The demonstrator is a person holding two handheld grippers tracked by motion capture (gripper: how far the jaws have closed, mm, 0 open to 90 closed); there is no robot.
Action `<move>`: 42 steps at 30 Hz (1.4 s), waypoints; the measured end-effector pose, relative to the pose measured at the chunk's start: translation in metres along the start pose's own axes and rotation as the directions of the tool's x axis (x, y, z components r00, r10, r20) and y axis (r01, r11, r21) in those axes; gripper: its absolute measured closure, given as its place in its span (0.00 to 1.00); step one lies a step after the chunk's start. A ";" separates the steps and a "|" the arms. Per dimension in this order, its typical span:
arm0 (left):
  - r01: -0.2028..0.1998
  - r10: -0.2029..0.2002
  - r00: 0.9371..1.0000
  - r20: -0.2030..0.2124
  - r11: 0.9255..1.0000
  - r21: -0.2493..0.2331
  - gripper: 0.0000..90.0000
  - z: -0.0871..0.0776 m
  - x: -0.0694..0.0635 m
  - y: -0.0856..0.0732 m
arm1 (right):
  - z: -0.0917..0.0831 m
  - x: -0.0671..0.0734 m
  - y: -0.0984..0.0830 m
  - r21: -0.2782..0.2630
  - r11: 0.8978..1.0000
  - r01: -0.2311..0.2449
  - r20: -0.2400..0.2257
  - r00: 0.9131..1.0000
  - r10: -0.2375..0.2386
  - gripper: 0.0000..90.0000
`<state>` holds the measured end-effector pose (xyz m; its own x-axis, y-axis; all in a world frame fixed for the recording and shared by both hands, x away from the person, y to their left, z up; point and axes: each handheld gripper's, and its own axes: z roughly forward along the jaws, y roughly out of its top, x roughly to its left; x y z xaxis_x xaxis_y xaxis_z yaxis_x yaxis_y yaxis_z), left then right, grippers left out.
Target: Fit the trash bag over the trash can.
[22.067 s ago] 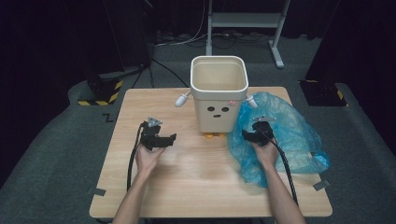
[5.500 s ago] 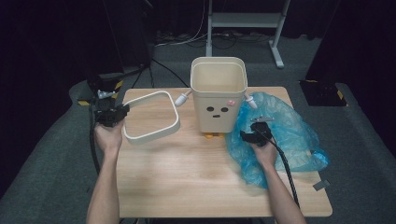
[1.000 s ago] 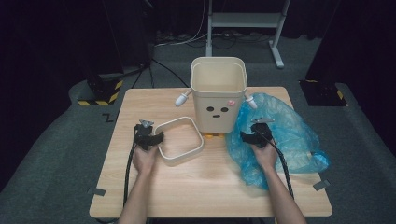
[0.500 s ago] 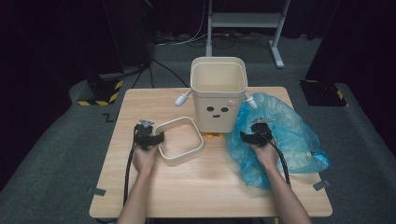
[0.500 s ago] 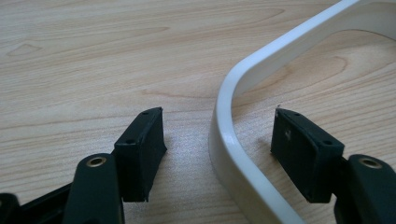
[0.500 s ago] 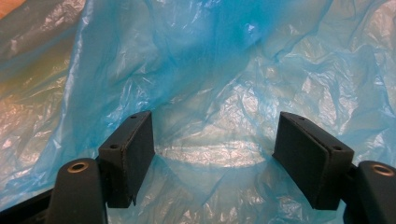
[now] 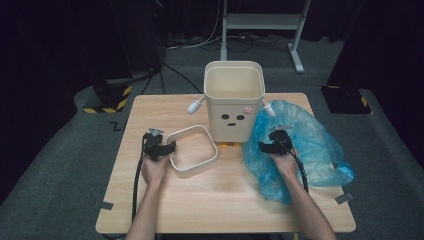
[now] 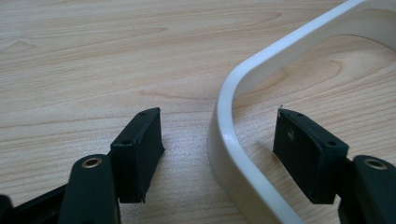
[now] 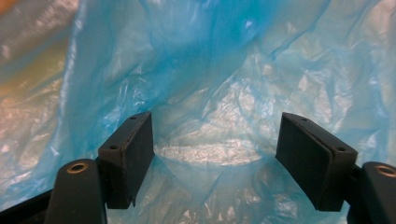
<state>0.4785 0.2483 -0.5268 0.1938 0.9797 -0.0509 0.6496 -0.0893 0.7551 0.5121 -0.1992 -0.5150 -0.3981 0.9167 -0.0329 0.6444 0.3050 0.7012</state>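
Straddling one wall of the cream ring-shaped frame [image 8: 243, 140], the left gripper [image 8: 217, 140] has its jaws spread wide, and they have just been opening; the frame's wall stands between the pads with a gap on either side, so neither pad presses on it. Seen from the high view, that frame [image 7: 192, 167] lies flat on the wooden table [image 7: 225, 200], just to the inner side of the left gripper [image 7: 167, 148] and close to the foot of the cream bin [image 7: 234, 102] with a small face on its front, which stands upright beyond both grippers. Over on the other side, the right gripper [image 7: 263, 147] rests on the crumpled blue plastic bag [image 7: 310, 145], just beside the bin. Its jaws are parted as well, with the bag [image 9: 219, 84] spread beneath and ahead of them and nothing pinched between the pads.
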 end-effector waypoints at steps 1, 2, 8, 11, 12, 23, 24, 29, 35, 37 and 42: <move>-0.001 0.001 1.000 0.000 1.000 0.000 0.36 0.000 0.000 0.000 | -0.004 -0.001 0.002 -0.013 1.000 -0.007 0.005 1.000 0.007 0.28; -0.002 0.002 1.000 0.000 1.000 0.001 0.36 0.000 0.000 0.000 | -0.009 -0.003 0.003 -0.031 0.999 -0.019 -0.001 1.000 0.019 0.27; 0.000 0.000 1.000 0.000 1.000 0.000 0.36 0.000 0.000 0.000 | -0.039 -0.016 0.013 -0.100 0.990 -0.100 -0.041 0.994 0.097 0.24; -0.007 0.007 1.000 -0.006 1.000 0.001 0.36 0.000 -0.001 0.000 | -0.047 -0.022 0.016 -0.107 0.990 -0.094 -0.005 0.996 0.094 0.23; -0.008 0.008 1.000 -0.006 1.000 0.002 0.36 0.001 -0.001 0.000 | -0.048 -0.025 0.017 -0.111 0.989 -0.093 0.008 0.996 0.094 0.23; -0.003 0.003 1.000 -0.002 1.000 0.000 0.36 0.000 0.000 0.000 | -0.037 -0.053 0.027 -0.103 0.988 -0.112 0.099 0.988 0.122 0.17; -0.003 0.003 1.000 -0.003 1.000 0.000 0.36 0.000 0.000 0.000 | -0.033 -0.055 0.028 -0.090 0.990 -0.112 0.104 0.987 0.121 0.16; -0.001 0.001 1.000 -0.002 1.000 0.000 0.36 0.000 0.000 0.000 | -0.014 -0.060 0.025 -0.044 0.990 -0.134 0.093 0.986 0.138 0.16; -0.007 0.007 1.000 -0.005 1.000 0.001 0.36 0.000 -0.001 0.000 | 0.006 -0.066 0.016 0.007 0.981 -0.196 0.060 0.979 0.195 0.16; -0.007 0.007 1.000 -0.005 1.000 0.001 0.36 0.000 -0.001 0.000 | 0.011 -0.064 0.014 0.024 0.983 -0.180 0.070 0.981 0.178 0.16; -0.005 0.005 1.000 -0.006 1.000 0.001 0.36 0.000 -0.001 0.000 | 0.017 -0.062 0.012 0.020 0.987 -0.158 0.077 0.985 0.156 0.19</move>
<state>0.4788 0.2472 -0.5269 0.1931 0.9802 -0.0430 0.6495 -0.0949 0.7544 0.5554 -0.2485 -0.5169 -0.2414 0.9702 0.0225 0.7124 0.1614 0.6830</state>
